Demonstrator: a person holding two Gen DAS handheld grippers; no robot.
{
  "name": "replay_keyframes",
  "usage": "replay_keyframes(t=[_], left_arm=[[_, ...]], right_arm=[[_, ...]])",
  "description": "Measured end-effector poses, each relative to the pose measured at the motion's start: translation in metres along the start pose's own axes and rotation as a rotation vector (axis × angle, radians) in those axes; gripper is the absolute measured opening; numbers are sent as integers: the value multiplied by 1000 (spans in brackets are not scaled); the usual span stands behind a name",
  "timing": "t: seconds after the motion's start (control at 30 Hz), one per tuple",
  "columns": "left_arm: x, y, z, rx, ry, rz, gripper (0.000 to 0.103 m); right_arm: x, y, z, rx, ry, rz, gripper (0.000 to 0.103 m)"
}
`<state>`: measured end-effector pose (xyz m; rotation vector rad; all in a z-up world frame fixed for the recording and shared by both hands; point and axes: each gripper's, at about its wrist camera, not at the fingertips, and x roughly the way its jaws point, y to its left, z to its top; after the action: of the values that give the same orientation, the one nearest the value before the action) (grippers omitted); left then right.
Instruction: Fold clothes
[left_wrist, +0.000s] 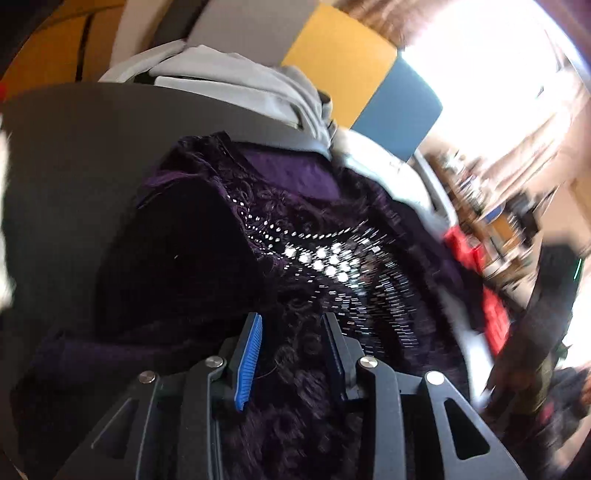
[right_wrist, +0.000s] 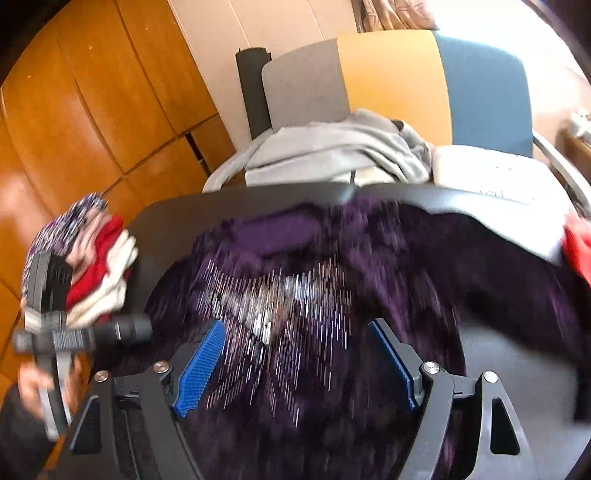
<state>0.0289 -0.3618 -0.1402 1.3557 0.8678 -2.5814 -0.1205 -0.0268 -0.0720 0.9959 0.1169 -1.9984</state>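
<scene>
Left wrist view shows the purple beaded top (left_wrist: 295, 229) spread on the dark table (left_wrist: 74, 147), likely laid flat for folding. The left gripper (left_wrist: 291, 332) hangs over it, jaws partly apart and empty; the right gripper (right_wrist: 295, 339) has jaws wide apart above the fabric.

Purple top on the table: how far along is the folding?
Done: a stack of folded clothes sits at the table's left edge. In hand: the purple top lies spread and crumpled, unfolded; left gripper and right gripper hover open over it, gripping nothing. Left: folding it, then the grey clothes on the chair.
</scene>
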Motion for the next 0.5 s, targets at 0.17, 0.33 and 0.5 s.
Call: replay_keyframes(t=[0.17, 0.33, 0.5], left_arm=[[28, 13, 8, 28, -4, 84, 33], [46, 24, 24, 137, -81, 107, 30], [72, 20, 59, 205, -103, 76, 30]], right_arm=[[76, -3, 52, -127, 48, -74, 80], [143, -66, 61, -81, 169, -293, 79], [110, -136, 55, 157, 8, -322, 83]])
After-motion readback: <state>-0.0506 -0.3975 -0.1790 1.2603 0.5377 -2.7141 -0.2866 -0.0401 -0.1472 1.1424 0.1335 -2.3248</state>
